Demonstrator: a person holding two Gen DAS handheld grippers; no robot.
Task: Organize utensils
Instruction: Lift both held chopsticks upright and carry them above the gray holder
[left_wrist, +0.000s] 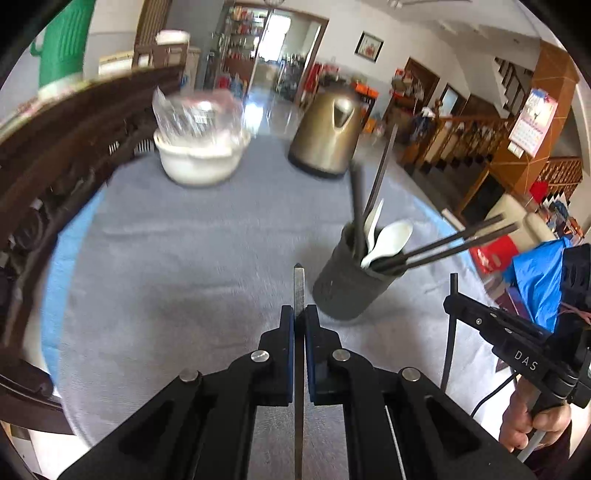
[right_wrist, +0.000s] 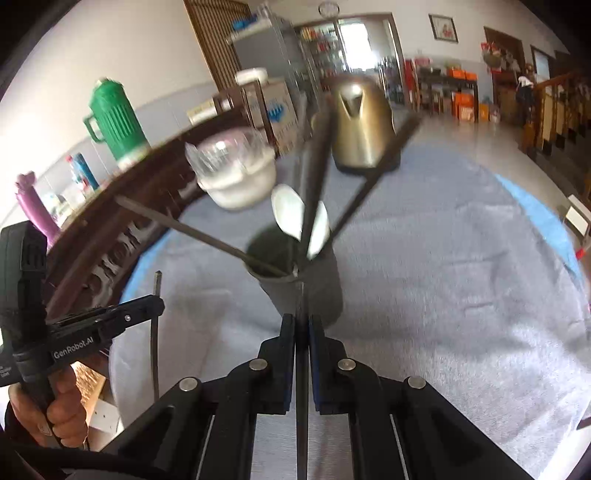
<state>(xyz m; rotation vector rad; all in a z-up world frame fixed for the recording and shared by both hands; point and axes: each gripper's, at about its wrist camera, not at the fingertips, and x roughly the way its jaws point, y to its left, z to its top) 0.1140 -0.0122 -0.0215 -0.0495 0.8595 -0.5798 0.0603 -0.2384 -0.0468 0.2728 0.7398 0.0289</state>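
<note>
Currently both grippers are clamped, each on one dark chopstick. Left gripper (left_wrist: 299, 314): jaws together on a chopstick (left_wrist: 299, 284) that runs straight up between the pads, tip showing just above them, rest passing down under the camera. Right gripper (right_wrist: 302, 321): same, pads pinched on a thin chopstick (right_wrist: 302, 369) standing in line with the fingers. In the left view the right gripper (left_wrist: 452, 301) shows at the right edge, a hand (left_wrist: 532, 421) on its handle, its stick crossing the jaws upright. In the right view the left gripper (right_wrist: 157, 301) sits at the left edge, held by the other hand (right_wrist: 55, 402). Holder (left_wrist: 351, 280), a dark cup, stands upright on the grey cloth (left_wrist: 184, 258) ahead of both grippers, not touching either. It has several chopsticks fanned out and two white spoons (left_wrist: 388, 240) in it. Behind it: a bronze kettle (left_wrist: 327, 136) and a white bowl (left_wrist: 201, 158) with clear plastic on top, well apart from the holder. Frames are motion-blurred.
</note>
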